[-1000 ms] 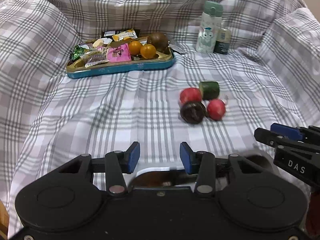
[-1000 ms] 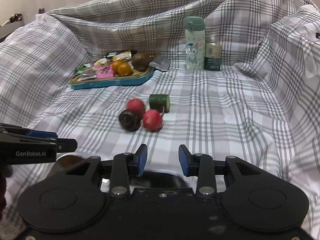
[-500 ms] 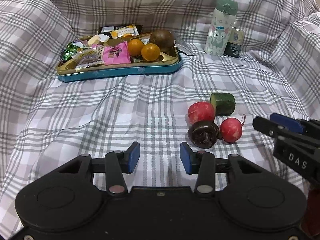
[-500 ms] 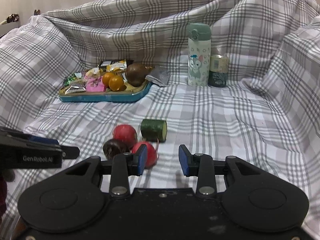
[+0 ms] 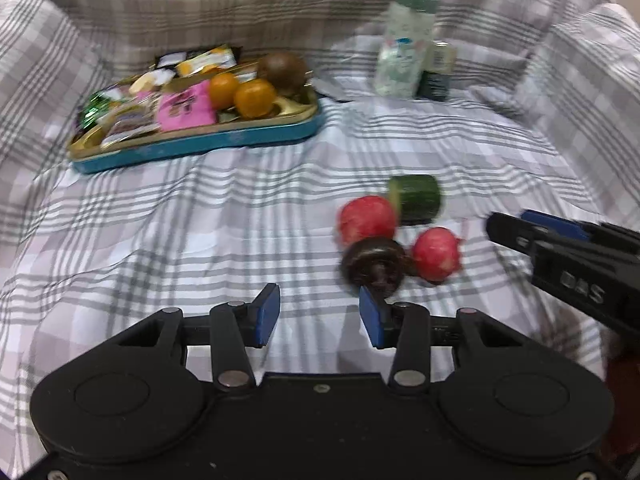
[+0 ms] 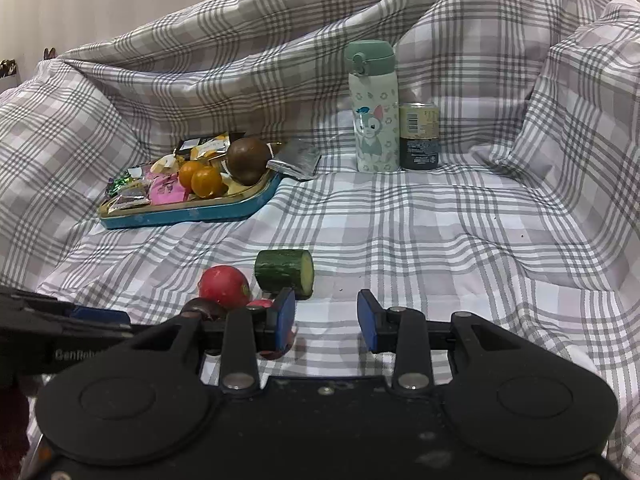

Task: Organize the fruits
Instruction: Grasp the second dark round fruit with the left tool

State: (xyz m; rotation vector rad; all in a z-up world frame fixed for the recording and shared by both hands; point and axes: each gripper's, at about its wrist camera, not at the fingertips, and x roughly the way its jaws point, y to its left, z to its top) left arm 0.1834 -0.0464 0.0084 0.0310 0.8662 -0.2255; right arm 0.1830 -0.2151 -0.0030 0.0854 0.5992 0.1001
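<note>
- The left gripper [image 5: 319, 312] is closest in its own view. Its blue pads sit apart with nothing between them, just checked cloth [image 5: 200, 240] below.
- Same deal with the right gripper [image 6: 326, 312]: there's a gap between the pads, nothing is held, and it's pointing at bare cloth just right of the fruit pile.
- Right in front of both grippers is the loose pile on the cloth. There's a dark round fruit [image 5: 374, 266], which is maybe a mangosteen, but the left view is too blurry to be sure. It's touching a small red fruit [image 5: 436, 254] on its right, and a bigger red fruit [image 5: 368, 220] sits behind it.
- Just past those is a cut cucumber piece [image 6: 284, 272], lying on its side right by the bigger red fruit.
- Further back on the left is a blue tray [image 5: 200, 144] with a gold inside. It's got two oranges [image 5: 256, 98] and a brown round fruit [image 5: 282, 70] at its right end, plus snack packets [image 5: 184, 106] filling the rest.
- At the very back right is a pale bottle with a green lid [image 6: 374, 108], standing upright, and there's a small can [image 6: 420, 136] just beside it.
</note>
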